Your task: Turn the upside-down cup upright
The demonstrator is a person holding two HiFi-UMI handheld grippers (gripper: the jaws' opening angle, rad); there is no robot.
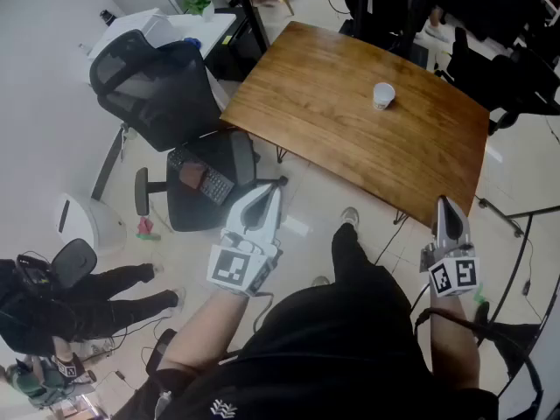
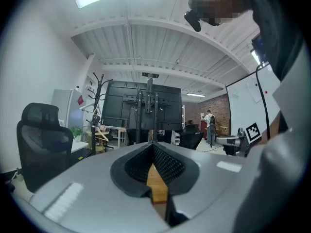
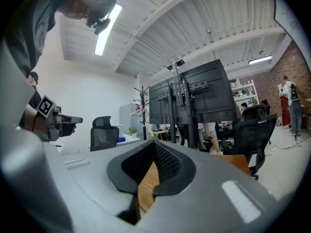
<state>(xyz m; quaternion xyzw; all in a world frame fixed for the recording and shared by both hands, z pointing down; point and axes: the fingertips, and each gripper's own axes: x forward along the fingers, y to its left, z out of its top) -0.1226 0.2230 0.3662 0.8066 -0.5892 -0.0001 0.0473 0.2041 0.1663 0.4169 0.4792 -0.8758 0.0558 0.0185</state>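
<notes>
A small white paper cup [image 1: 383, 95] stands alone on the brown wooden table [image 1: 332, 121], toward its far right part. Both grippers are held level off the table's near edge, well short of the cup. My left gripper [image 1: 269, 191] is shut with nothing in it; in the left gripper view its jaws [image 2: 153, 147] meet, and only a strip of the wooden table [image 2: 156, 186] shows through the gap below. My right gripper [image 1: 444, 203] is also shut and empty, and the right gripper view [image 3: 154, 147] shows the table's wood [image 3: 146, 186] under it. Neither gripper view shows the cup.
A black office chair [image 1: 157, 86] stands at the table's left corner. A second black seat [image 1: 206, 182] with a handset on it is just left of my left gripper. A person [image 1: 79, 300] sits on the floor at lower left. Black chairs [image 1: 516, 68] stand beyond the table's right end.
</notes>
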